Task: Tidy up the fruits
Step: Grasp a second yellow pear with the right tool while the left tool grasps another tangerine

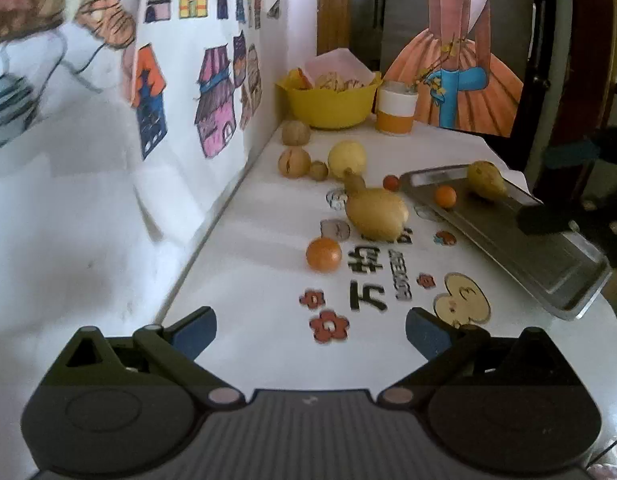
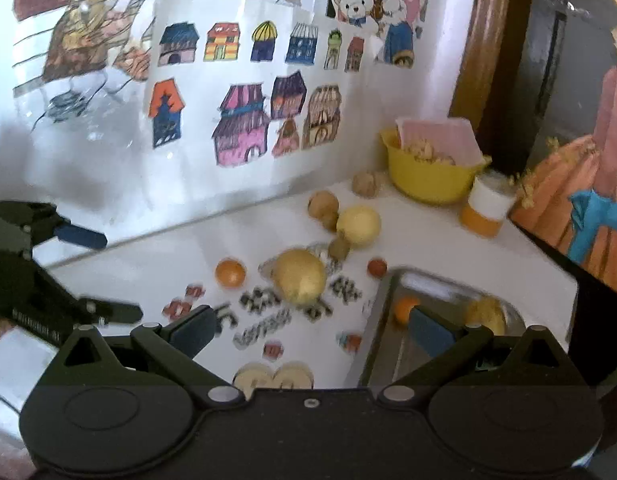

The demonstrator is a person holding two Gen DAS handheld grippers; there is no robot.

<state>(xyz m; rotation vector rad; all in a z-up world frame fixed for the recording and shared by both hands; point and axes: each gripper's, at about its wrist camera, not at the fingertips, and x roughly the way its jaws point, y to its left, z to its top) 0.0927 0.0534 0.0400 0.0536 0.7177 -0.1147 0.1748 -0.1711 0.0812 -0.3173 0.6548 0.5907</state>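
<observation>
Fruit in tray: a small orange [image 1: 445, 195] and a yellow pear [image 1: 486, 179] are seen lying apart inside the metal tray [image 1: 548, 264], at its far end.
Fruit on tabletop: a large pear [image 1: 374, 210] is lying on its side over the printed lettering; an orange [image 1: 323, 255] sits just in front of it, a tiny reddish fruit [image 1: 391, 182] near the tray's far corner, a pale round fruit [image 1: 347, 159] behind the pear.
Brown fruits: three wrinkled brown ones [image 1: 294, 162] are clustered by the wall, near the pale fruit.
Tray: it is placed on the right side of the white tabletop [image 1: 244, 280], angled away.
Left gripper [image 1: 310, 330]: jaws are held wide and empty, low over the flower stickers, short of the orange.
Right gripper [image 2: 308, 330]: jaws are spread wide, nothing between them; one blue pad is seen over the tray, the other over the lettering.
Left view only: the tray's near end is shown in full, with a dark part of the right gripper overlapping its edge.
Right view only: the left gripper's spread fingers [image 2: 80, 236] are seen from the side; the tray fruit is blurred there.
Background: a yellow bowl [image 1: 328, 100] and an orange-and-white cup [image 1: 395, 111] are set at the back, house drawings [image 2: 244, 124] pinned on the wall.
</observation>
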